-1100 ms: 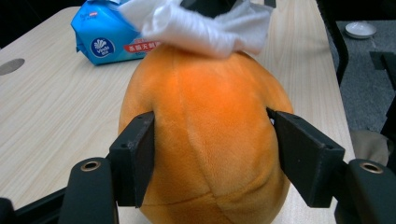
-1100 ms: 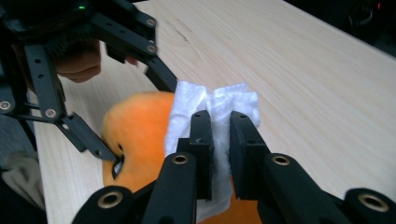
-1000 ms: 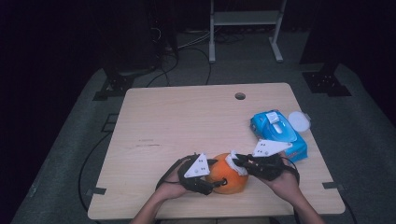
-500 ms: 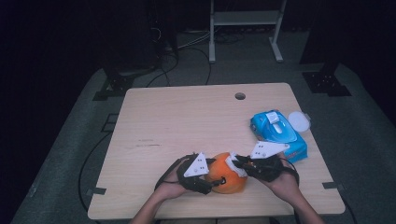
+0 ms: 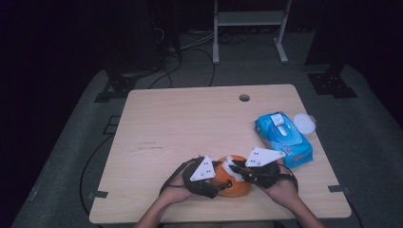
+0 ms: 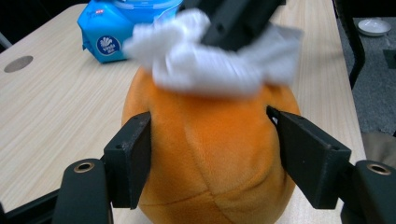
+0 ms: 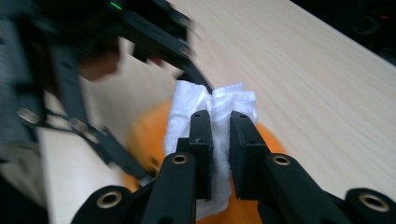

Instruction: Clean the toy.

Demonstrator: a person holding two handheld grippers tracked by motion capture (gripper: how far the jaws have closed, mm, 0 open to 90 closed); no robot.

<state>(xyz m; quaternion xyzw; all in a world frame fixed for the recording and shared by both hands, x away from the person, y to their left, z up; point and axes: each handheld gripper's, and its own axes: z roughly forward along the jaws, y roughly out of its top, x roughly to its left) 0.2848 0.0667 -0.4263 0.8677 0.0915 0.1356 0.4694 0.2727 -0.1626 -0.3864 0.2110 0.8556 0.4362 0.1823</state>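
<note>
- The round orange plush toy (image 5: 231, 180) sits low in the high view, slightly right of centre, near the front edge of the pale wooden surface (image 5: 190, 123), between the two hands.
- The left gripper (image 6: 212, 140) straddles the toy from the left of that view. Its jaws stand at a middling width, one on each flank of the plush; they have just been opening a little, and the pads sit against or just off the fabric, so I cannot tell if they are still pressing.
- The right gripper (image 7: 219, 140) comes in from the right, its jaws narrow and pinching a crumpled white wipe (image 7: 212, 105), which lies on the top of the toy.
- The relation that matters: the wipe rests on the crown of the toy, directly ahead of the right jaws and above the left jaws. The toy is nearly round, with no clear long axis, so a wiping stroke can run any way across the top. The right hand does the wiping; the left is best placed to steady the toy.
- Room: the front edge is close behind the toy, so strokes are safer sent up-frame, toward the bare wood. To the upper right, well apart, lie a blue pack of wet wipes (image 5: 283, 138) and a round white lid (image 5: 304, 123).
</note>
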